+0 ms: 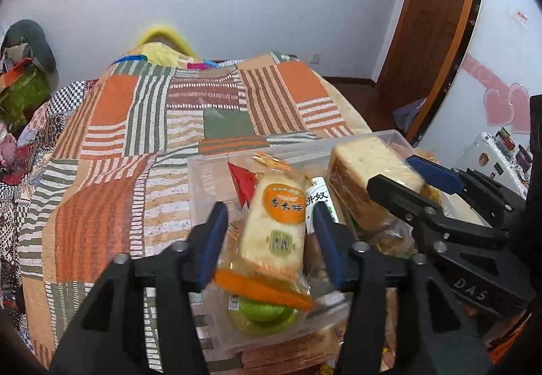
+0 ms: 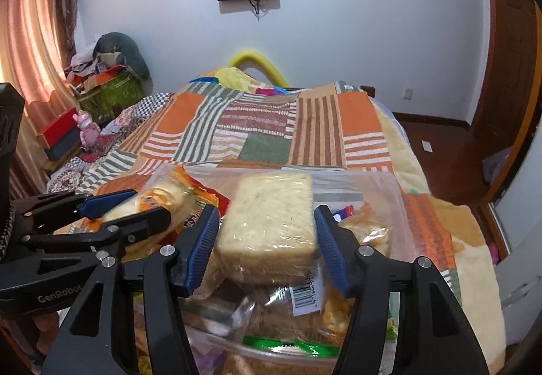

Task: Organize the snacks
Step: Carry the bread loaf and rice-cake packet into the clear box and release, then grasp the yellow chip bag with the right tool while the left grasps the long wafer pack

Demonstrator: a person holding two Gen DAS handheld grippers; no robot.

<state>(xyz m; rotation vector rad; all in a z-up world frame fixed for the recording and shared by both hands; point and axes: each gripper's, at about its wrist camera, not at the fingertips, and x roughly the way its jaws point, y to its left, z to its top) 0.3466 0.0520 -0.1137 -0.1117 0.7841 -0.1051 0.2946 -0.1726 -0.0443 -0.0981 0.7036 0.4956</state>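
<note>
A clear plastic box (image 1: 210, 168) (image 2: 372, 185) full of wrapped snacks sits on a bed. My left gripper (image 1: 270, 209) hangs over it, open. A cake packet with an orange label (image 1: 274, 233) lies between its blue pads, with a gap on each side. My right gripper (image 2: 267, 211) is shut on a wrapped pale sponge cake slab (image 2: 271, 222) and holds it above the box's right part. In the left wrist view the right gripper (image 1: 393, 172) and its cake slab (image 1: 366, 165) show at the right. The right wrist view has the left gripper (image 2: 149, 204) at its left.
The box rests on a patchwork blanket (image 1: 142, 138) in orange, green and striped squares. Several other packets fill the box, among them a green one (image 1: 264, 314) and a barcoded one (image 2: 305, 297). Clutter and boxes (image 2: 108, 94) lie left of the bed, a brown door (image 1: 426, 29) right.
</note>
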